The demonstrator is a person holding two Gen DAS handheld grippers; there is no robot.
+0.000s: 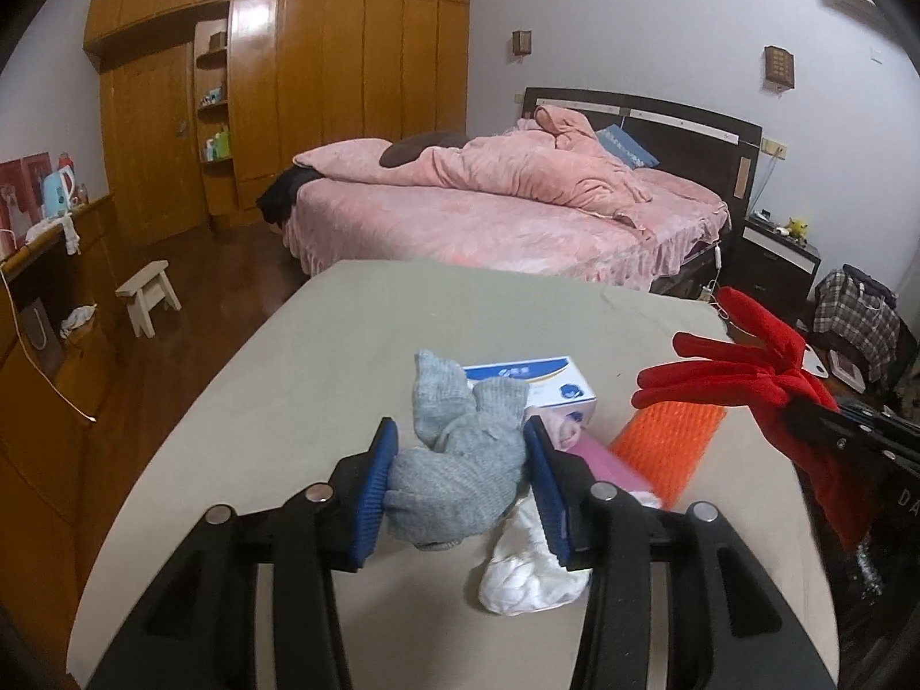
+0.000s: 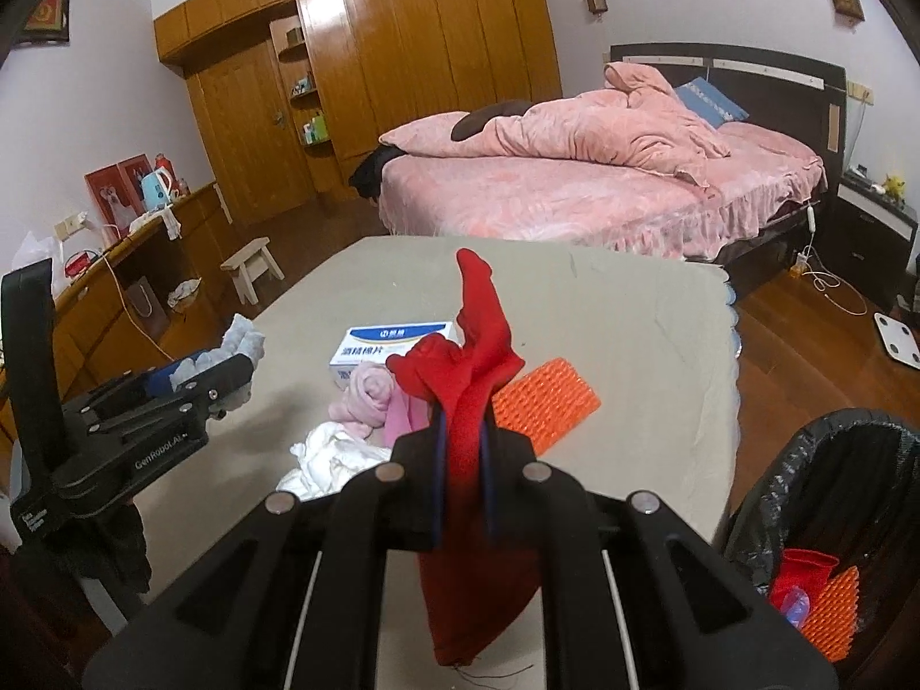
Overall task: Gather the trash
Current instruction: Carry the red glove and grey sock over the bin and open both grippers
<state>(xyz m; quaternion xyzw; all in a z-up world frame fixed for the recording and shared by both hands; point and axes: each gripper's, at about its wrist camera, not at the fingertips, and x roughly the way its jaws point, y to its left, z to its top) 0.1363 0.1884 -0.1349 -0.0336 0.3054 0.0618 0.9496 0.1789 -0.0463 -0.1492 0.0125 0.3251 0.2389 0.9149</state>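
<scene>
My left gripper (image 1: 460, 460) is shut on a grey knitted glove (image 1: 460, 454), lifted above the beige table (image 1: 287, 402); its blue pads press the glove's sides. My right gripper (image 2: 462, 454) is shut on a red glove (image 2: 480, 339) whose fingers stick up and whose cuff hangs below the jaws. In the left wrist view the red glove (image 1: 747, 379) shows at the right. On the table lie a white crumpled cloth (image 2: 328, 460), a pink cloth (image 2: 368, 391), an orange mesh pad (image 2: 546, 402) and a white-and-blue box (image 2: 391, 345). The left gripper (image 2: 230, 368) appears at the left of the right wrist view.
A bin with a black liner (image 2: 834, 460) stands at the table's right, holding red and orange items. A pink bed (image 1: 517, 213) lies beyond the table. A small stool (image 1: 146, 293) and a wooden sideboard (image 1: 52, 299) are on the left, wardrobes (image 1: 345, 86) behind.
</scene>
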